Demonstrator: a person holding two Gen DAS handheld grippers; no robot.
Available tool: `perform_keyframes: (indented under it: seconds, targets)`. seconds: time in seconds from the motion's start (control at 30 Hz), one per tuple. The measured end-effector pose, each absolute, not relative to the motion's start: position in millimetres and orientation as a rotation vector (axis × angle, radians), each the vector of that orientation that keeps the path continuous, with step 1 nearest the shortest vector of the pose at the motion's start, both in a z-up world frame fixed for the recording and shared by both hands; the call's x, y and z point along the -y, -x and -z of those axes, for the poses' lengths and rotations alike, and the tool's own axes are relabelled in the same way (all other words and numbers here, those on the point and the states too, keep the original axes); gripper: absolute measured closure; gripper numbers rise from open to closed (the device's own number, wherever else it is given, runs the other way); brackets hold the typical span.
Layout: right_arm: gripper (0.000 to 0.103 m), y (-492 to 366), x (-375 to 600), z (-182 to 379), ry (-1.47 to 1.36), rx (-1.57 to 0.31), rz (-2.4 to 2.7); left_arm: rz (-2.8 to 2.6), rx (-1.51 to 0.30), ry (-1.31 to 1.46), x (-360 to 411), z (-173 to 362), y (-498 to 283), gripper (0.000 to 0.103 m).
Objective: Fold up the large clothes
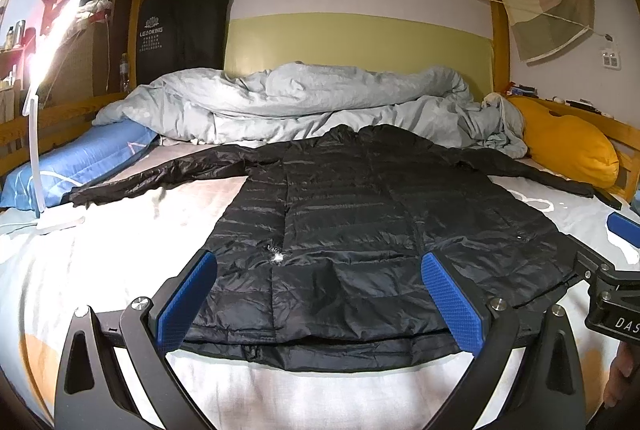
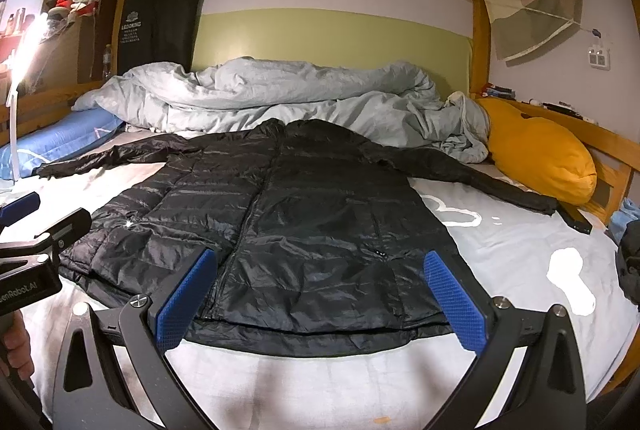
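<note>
Hovering over near edge of bed (image 1: pixel 120 254), both grippers empty. Left gripper (image 1: pixel 320 294) jaws spread wide, blue pads (image 1: pixel 188 298) either side of the hem of black puffer jacket (image 1: pixel 360 222), not touching fabric as far as visible. Right gripper (image 2: pixel 320 294) same: jaws wide apart, nothing between pads (image 2: pixel 454 300), hem just past the tips.

Jacket laid flat on light bedsheet (image 2: pixel 520 242), front up, zipper line running down the middle, hem toward the cameras, collar toward the far side. Both sleeves stretched out sideways: left sleeve (image 1: pixel 156 178) reaching toward blue pillow (image 1: pixel 88 158), right sleeve (image 2: pixel 492 186) ending just beside orange cushion (image 2: pixel 540 150). Small white spot (image 1: pixel 276 256) on jacket front near the zipper, lower part; could be a tear or down leaking, cannot tell.

Crumpled grey duvet (image 1: pixel 304 98) bunched along the far side, behind the collar. White lamp (image 1: pixel 34 134) at left edge, lit, blowing out the sheet around its base. Dark flat object (image 2: pixel 576 218) lying by the right cuff, near the wooden bed frame (image 2: pixel 616 146); identity unclear. Black hanging bag (image 1: pixel 180 26) with white lettering at back left corner.

Right gripper body visible at right edge of left wrist view; left gripper body at left edge of right wrist view, fingers of a hand (image 2: pixel 18 346) below it.
</note>
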State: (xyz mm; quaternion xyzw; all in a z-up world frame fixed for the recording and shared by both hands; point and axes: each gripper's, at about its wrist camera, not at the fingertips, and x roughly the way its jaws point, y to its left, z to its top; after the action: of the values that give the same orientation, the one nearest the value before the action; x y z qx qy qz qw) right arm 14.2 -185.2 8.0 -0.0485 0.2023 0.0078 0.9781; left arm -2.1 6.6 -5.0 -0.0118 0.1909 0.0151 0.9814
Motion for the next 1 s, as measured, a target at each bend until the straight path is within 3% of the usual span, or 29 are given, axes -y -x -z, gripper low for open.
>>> perform_keyframes:
  seconds: [1.0]
  targets:
    - [0.0, -15.0, 183.8, -6.4, 0.113, -0.411, -0.018, -0.039, -0.386, 0.039, -15.7, 6.8, -0.8, 0.0]
